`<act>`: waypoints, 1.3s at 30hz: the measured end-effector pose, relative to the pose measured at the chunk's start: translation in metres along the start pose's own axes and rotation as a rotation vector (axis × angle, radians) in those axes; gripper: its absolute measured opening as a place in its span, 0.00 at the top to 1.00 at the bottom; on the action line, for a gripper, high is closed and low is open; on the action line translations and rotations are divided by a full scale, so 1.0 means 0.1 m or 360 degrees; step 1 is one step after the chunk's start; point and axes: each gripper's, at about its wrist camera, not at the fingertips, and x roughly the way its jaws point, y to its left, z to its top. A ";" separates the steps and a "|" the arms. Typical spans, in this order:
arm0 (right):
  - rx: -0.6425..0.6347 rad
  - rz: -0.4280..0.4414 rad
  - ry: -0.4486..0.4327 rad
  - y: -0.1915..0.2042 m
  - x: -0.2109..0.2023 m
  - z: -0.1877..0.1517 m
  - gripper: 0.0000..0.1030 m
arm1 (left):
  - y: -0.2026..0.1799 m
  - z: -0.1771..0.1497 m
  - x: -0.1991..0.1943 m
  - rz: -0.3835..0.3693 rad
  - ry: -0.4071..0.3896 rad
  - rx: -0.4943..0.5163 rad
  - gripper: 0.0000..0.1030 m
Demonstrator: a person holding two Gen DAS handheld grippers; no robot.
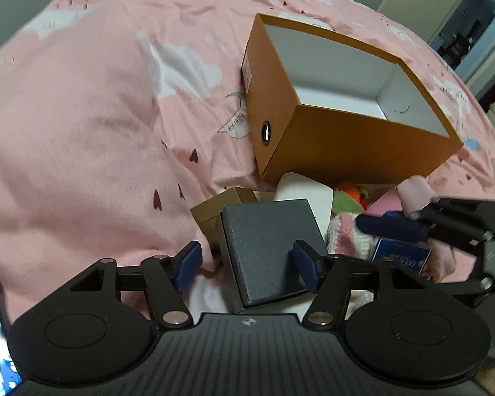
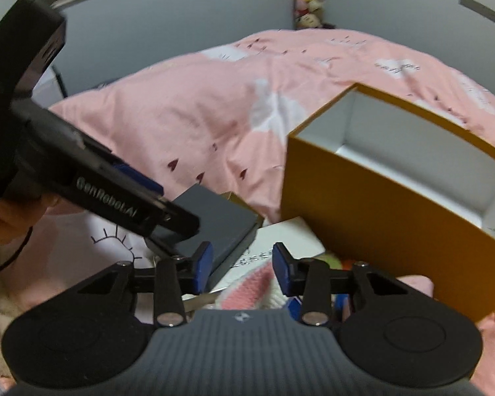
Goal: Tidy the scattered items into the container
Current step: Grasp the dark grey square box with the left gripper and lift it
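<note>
On the pink bedspread (image 1: 82, 132), just before the empty orange container (image 1: 363, 138), a dark grey box (image 1: 264, 241) tops the scattered pile. Left gripper (image 1: 247, 264): fingers spread, straddling its near corner, pads not pressing. Right gripper (image 2: 241, 265): fingers half-spread over a pink-and-white knit (image 2: 247, 288), gripping nothing. Box probably stiff, light, textured; best grasped across opposite side walls.

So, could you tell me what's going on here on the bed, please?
A person is tidying a pile of small items into the orange box, which looks empty. The left tool is open around a dark grey box, its pads not yet pressing. The right tool hovers over a pink-and-white knitted item, holding nothing.
</note>
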 end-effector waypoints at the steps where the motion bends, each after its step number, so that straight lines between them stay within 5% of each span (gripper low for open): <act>1: -0.0008 0.0008 0.0016 0.00 0.03 0.01 0.65 | 0.03 0.01 0.03 -0.0026 0.0018 -0.0028 0.28; 10: 0.0070 -0.0010 0.0095 -0.15 0.18 0.06 0.75 | 0.12 0.04 0.26 -0.0222 0.0133 -0.0175 0.18; 16: 0.0001 -0.0053 0.0119 -0.08 0.24 0.03 0.77 | 0.07 0.01 0.32 -0.0217 0.0131 -0.0177 0.13; 23: 0.0007 -0.0100 0.0116 -0.08 0.22 0.01 0.84 | 0.07 0.00 0.12 -0.0195 0.0056 -0.0173 0.40; 32: 0.0026 -0.0134 0.0108 -0.09 0.22 0.00 0.90 | 0.00 0.01 -0.11 -0.0287 -0.0052 -0.0133 0.45; 36: 0.0054 -0.0097 0.0100 -0.11 0.19 -0.01 0.89 | -0.05 0.00 0.00 -0.0402 0.0050 -0.0159 0.52; 39: 0.0075 -0.0070 0.0108 -0.09 0.18 -0.04 0.89 | -0.10 -0.03 0.09 -0.0300 0.0050 -0.0149 0.56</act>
